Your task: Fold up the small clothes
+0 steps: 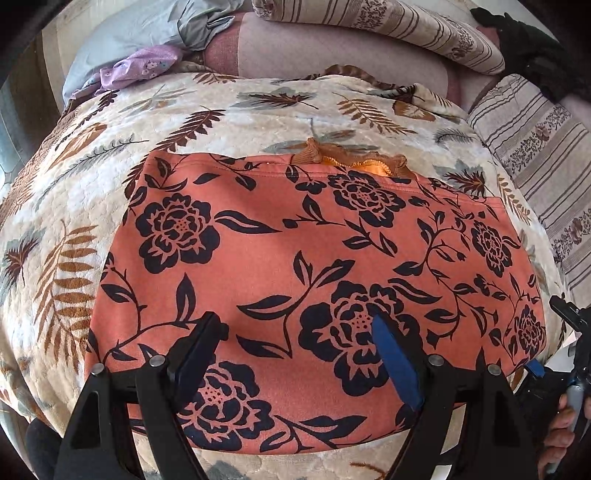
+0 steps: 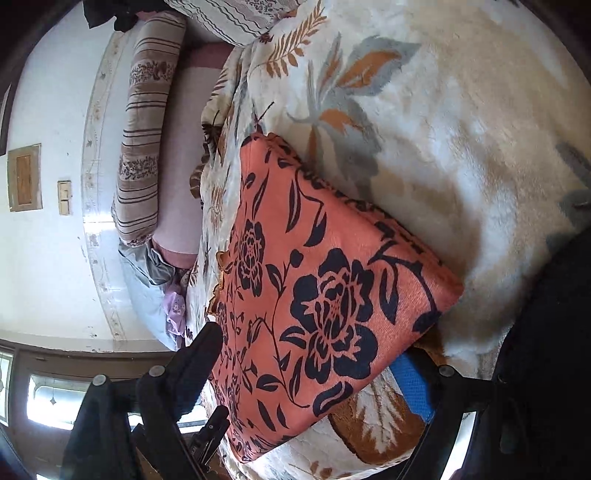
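On the cream leaf-patterned plush blanket, the salmon-orange garment with a black flower print is lying flat under the left gripper, whose jaws are gaping empty; gripping its near hem cleanly should be keeping the fold square. In the right wrist view the right gripper is hanging unclenched at the garment's corner, one blue pad partly hiding under the cloth, so contact is hard to judge.

garment on blanket, pillows behind

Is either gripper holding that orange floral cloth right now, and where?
No. The left gripper and right gripper are open around the folded orange floral cloth.
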The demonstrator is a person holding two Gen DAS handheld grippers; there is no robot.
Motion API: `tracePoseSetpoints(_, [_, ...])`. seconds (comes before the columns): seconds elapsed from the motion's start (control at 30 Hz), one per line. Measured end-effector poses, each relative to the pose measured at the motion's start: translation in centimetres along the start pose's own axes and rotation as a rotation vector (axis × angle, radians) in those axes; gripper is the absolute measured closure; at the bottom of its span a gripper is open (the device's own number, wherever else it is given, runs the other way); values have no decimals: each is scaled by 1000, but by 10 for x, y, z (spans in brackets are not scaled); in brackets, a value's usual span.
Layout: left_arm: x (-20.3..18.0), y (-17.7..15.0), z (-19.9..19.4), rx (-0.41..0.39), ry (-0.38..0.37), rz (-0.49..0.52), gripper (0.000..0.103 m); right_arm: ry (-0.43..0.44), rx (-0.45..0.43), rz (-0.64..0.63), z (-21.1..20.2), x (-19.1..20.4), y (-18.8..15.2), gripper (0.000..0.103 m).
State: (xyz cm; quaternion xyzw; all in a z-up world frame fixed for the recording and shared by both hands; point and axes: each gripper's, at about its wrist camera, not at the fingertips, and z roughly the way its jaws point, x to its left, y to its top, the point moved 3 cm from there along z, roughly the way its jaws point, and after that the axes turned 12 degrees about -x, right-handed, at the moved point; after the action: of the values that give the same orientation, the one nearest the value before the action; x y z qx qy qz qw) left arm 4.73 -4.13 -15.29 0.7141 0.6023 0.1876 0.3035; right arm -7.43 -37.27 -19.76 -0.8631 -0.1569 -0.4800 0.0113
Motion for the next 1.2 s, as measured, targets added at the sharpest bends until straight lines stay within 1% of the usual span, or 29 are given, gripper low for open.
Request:
tracePoseSetpoints(0.17, [0, 0, 2, 8, 1, 4, 19, -2, -13, -33, 4, 9, 1, 15])
tracePoseSetpoints(0.2, [0, 0, 2, 8, 0, 4, 19, -2, -17, -46, 4, 10, 2, 20])
tracePoseSetpoints(0.23, [0, 1, 2, 7, -1, 5, 19, -7, -18, -61, 5, 12, 2, 28])
tracePoseSetpoints(0.27, [0, 2, 2, 5, -1, 6, 19, -10, -17, -71, 6, 13, 3, 30])
tracePoseSetpoints(0.5, [-10, 13, 5, -20, -10, 30, 19, -22, -20, -58, 11, 7, 6, 29])
tracePoseSetpoints(0.57, [-15, 10, 16, -1, -7, 53, 19, -21, -17, -66, 12, 7, 7, 28])
tracePoseSetpoints(0.6, [-18, 4, 27, 28, 7, 82, 19, -19, -13, -77, 13, 8, 7, 28])
tracePoseSetpoints(0.63, [-21, -2, 36, 51, 28, 119, 18, -23, -10, -98, 14, 9, 8, 33])
tracePoseSetpoints(0.67, [-24, -5, 37, 16, 46, 153, 14, -43, -7, -134, 14, 11, 8, 42])
tracePoseSetpoints(0.7, [-27, -5, 36, -6, 64, 182, 13, -73, -2, -180, 14, 14, 8, 75])
tracePoseSetpoints(0.73, [-27, -4, 34, 0, 70, 187, 13, -92, -5, -219, 12, 18, 9, 87])
tracePoseSetpoints(0.8, [-25, 3, 28, 19, 71, 163, 13, -117, -28, -299, 3, 29, 10, 89])
tracePoseSetpoints(0.83, [-25, 7, 21, 0, 68, 150, 13, -130, -47, -339, -3, 35, 9, 90])
tracePoseSetpoints(0.9, [-29, 16, 2, -79, 45, 138, 13, -163, -72, -406, -9, 38, 8, 90])
tracePoseSetpoints(0.93, [-33, 18, -3, -106, 28, 141, 13, -182, -55, -410, -5, 33, 8, 89])
tracePoseSetpoints(0.97, [-39, 18, -3, -107, 15, 155, 13, -201, -13, -389, 1, 23, 8, 88])
tracePoseSetpoints(1.0, [-45, 14, 6, -72, 8, 187, 13, -203, 35, -331, 6, 11, 8, 85])
tracePoseSetpoints(1.03, [-51, 5, 20, -6, 12, 232, 13, -175, 59, -264, 5, 2, 10, 80])
tracePoseSetpoints(1.07, [-54, -6, 36, 58, 29, 268, 13, -149, 61, -235, -1, -1, 14, 76])
tracePoseSetpoints(1.1, [-52, -8, 37, 21, 28, 252, 11, -140, 49, -242, -10, 0, 18, 62])
tracePoseSetpoints(1.13, [-49, -8, 36, 11, 22, 230, 11, -106, 34, -247, -20, 4, 23, 50])
tracePoseSetpoints(1.17, [-49, -7, 36, 18, 20, 222, 11, -85, 18, -250, -31, 9, 28, 43])
tracePoseSetpoints(1.2, [-49, -6, 36, 22, 20, 225, 11, -80, -9, -262, -42, 13, 36, 31])
